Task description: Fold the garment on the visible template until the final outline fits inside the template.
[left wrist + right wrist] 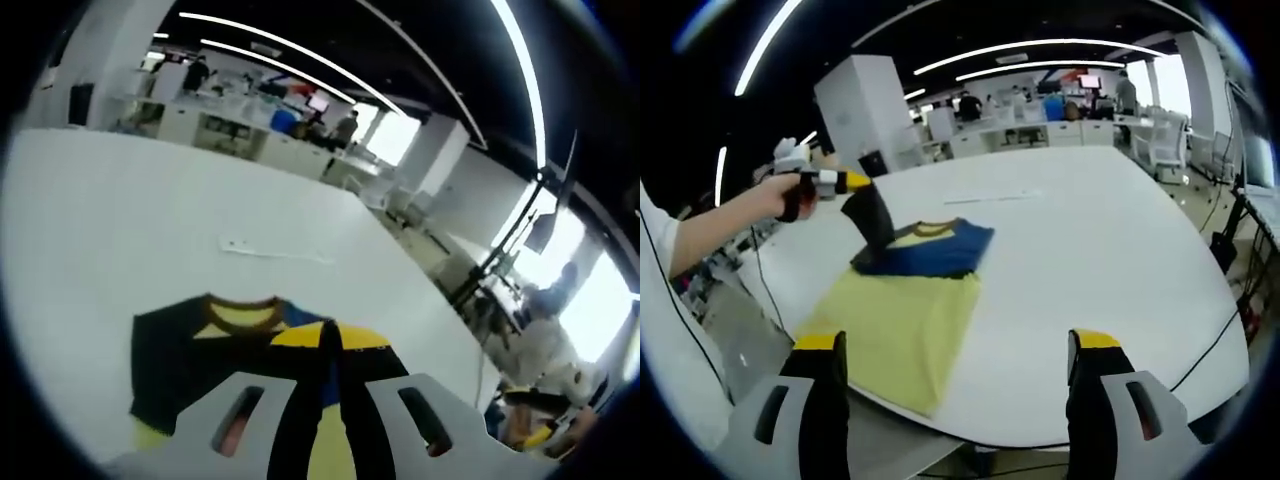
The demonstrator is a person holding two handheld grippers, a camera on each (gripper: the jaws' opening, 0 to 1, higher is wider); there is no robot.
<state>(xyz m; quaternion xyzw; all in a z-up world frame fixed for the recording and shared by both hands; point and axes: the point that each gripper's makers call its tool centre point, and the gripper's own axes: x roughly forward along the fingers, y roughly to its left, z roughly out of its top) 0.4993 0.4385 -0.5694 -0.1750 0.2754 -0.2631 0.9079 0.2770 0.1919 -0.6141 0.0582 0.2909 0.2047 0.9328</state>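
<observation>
- right gripper view: garment (910, 300) lies on the white table (1110, 270), close to the near-left edge. yellow body toward the camera, navy upper part with yellow collar farther back.
- left gripper (845, 182) comes in from the left of that view, held in a hand (792, 195). it has a dark sleeve or shoulder flap (872, 222) pinched and lifted clear of the rest of the shirt.
- left gripper view: own jaws pressed together on dark fabric with yellow edging (330, 370), which runs up between them. closed on the garment, no visible gap.
- right gripper (958, 400): jaws spread wide, holding nothing, hovering over the near table edge just short of the yellow hem.
- template: thin pale strip on the table beyond the collar (275, 250) may be a marking. can't make out a full outline under the shirt.
- risk 1: only one corner is held and nothing pins the body. pulling the flap across could drag the whole shirt instead of folding it.
- risk 2: shirt is near the table edge, so a drag toward the person could hang the hem over it.
- risk 3: pinch looks small. fabric could slip out mid-fold and land bunched, leaving the outline too wide.
- pose: left forearm reaches in roughly level from the person's side, gripper raised above the shirt. right gripper low, pointing across the table.
</observation>
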